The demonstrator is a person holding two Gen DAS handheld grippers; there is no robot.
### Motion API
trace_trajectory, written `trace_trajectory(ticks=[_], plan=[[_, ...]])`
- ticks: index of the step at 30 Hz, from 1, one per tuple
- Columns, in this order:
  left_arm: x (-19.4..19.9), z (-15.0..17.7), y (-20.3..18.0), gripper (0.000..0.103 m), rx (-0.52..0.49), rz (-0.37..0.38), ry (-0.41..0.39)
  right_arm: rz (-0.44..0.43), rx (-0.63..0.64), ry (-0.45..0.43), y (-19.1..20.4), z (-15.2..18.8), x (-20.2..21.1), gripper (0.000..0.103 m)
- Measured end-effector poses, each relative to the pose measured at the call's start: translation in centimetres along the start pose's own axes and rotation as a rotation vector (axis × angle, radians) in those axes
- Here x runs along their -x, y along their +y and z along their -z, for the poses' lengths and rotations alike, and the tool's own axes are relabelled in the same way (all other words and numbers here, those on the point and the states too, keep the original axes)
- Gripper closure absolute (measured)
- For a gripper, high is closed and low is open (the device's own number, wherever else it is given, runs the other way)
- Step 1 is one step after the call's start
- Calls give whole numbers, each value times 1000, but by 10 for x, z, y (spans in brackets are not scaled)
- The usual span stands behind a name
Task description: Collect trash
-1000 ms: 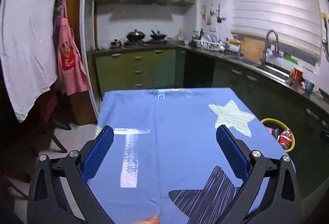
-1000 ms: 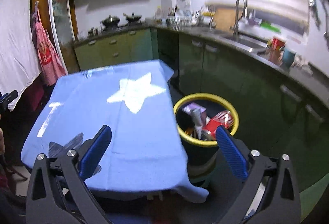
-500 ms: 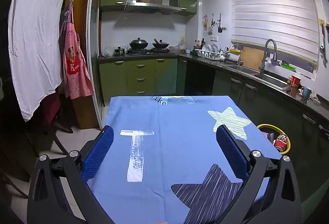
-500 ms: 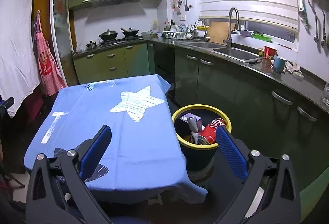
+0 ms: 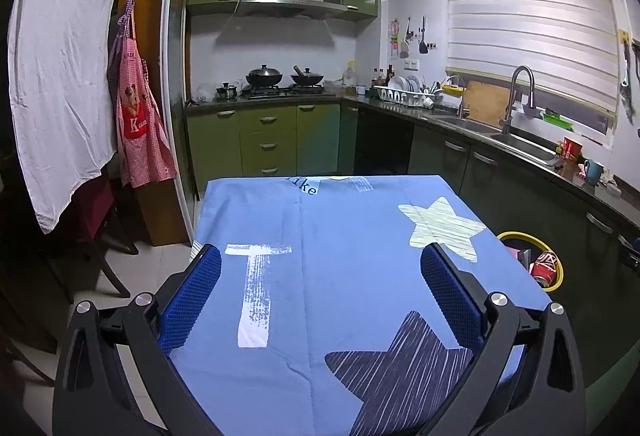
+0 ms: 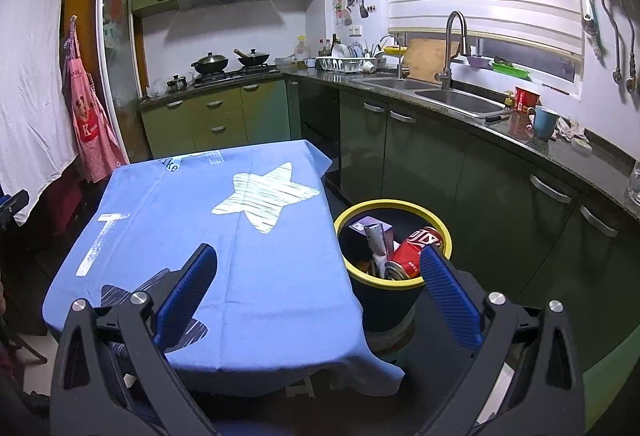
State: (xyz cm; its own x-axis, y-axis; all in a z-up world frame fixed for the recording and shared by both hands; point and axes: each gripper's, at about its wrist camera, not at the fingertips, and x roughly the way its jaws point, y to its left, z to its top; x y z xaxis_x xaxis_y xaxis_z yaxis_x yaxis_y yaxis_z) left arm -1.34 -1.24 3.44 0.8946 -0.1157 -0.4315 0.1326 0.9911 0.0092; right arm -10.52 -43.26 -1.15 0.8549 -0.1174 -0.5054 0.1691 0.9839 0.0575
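Holding both tools above the table [image 5: 344,260], I have nothing in either one. My left gripper [image 5: 320,288] is spread wide over the blue cloth [image 6: 248,256], and my right gripper [image 6: 318,286] is spread just as wide, its view taking in the table's corner and the bin [image 6: 394,286] on the floor just beside it.

The trash is in the bin: a red can [image 6: 412,252] lies tilted against the yellow rim, with a pale carton [image 6: 378,236] upright next to it. I judge the bin stands at the table's edge so things can be dropped straight in. No trash shows on the cloth, so the job looks about done.

The can carries white script, too curled to read with certainty. The cloth is printed with a pale star [image 6: 266,198], a dark star [image 5: 400,368], a white "T" and the letters "ike" at its far end. The red apron [image 5: 138,124] hanging on the left bears a "K".
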Motion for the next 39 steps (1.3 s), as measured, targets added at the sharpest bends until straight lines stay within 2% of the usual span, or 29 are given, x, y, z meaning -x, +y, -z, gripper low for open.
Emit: trace_trajectory(ticks=[39], plan=[[-8,7,-5,5,-10,1,22,0,2,4,2,1,-5,7]])
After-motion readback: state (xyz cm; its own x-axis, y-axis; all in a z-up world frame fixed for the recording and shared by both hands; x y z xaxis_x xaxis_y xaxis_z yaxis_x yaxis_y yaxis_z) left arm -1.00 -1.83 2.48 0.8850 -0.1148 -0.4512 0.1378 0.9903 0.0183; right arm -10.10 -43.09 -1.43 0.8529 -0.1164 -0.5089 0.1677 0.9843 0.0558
